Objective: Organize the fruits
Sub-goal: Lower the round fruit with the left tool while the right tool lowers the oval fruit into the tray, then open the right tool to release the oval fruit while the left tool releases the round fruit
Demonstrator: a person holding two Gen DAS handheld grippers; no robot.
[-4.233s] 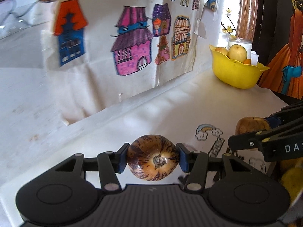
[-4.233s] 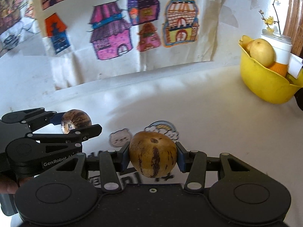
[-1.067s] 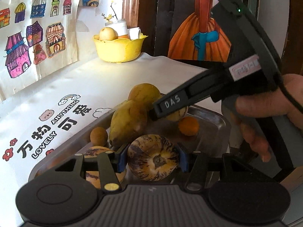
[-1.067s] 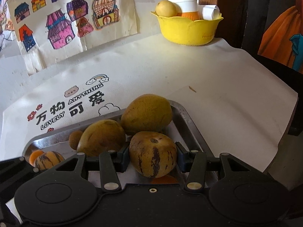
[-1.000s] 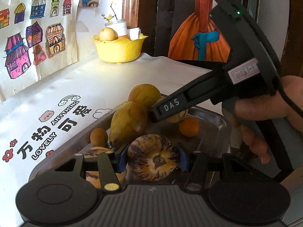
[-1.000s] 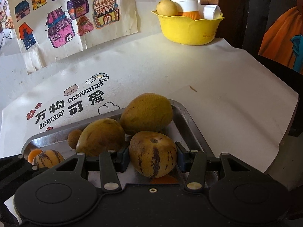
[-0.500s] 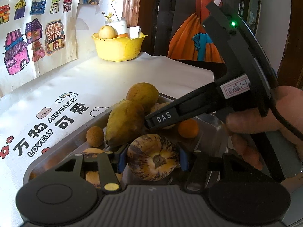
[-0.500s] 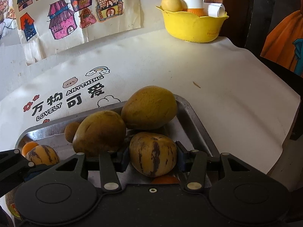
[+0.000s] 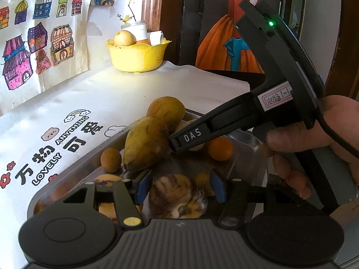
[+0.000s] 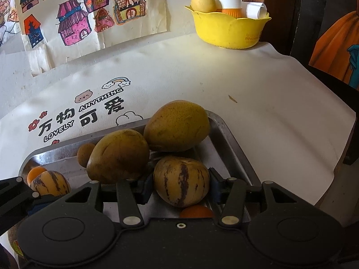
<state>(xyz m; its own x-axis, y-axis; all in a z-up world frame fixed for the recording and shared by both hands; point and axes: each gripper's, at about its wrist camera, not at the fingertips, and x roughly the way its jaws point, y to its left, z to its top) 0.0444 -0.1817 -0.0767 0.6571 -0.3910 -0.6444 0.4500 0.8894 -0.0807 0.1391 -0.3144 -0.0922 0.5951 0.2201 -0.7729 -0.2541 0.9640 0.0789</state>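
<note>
A metal tray [image 10: 226, 132] holds two large yellow-brown mangoes [image 10: 177, 126] [image 10: 119, 155], a small brown round fruit [image 10: 84, 153] and small oranges [image 9: 221, 149]. My left gripper [image 9: 179, 189] is open, its blue pads a little apart from a purple-streaked striped fruit [image 9: 178, 198] that sits low in the tray. My right gripper [image 10: 180, 186] is over the tray's right part with its pads beside a yellow striped fruit [image 10: 181, 180]; a narrow gap shows at the right pad. Another striped fruit [image 10: 50, 183] lies at the tray's left end.
A yellow bowl [image 10: 226, 30] with a pear and a white jar stands at the table's far right corner. A white cloth with printed words [image 10: 89, 112] covers the table. House drawings [image 10: 74, 25] hang on the wall. The table edge drops off at right.
Both grippers came down into the tray. The left jaws have opened and the purple-streaked fruit has dropped and rolled. The right jaws have eased off the yellow striped fruit.
</note>
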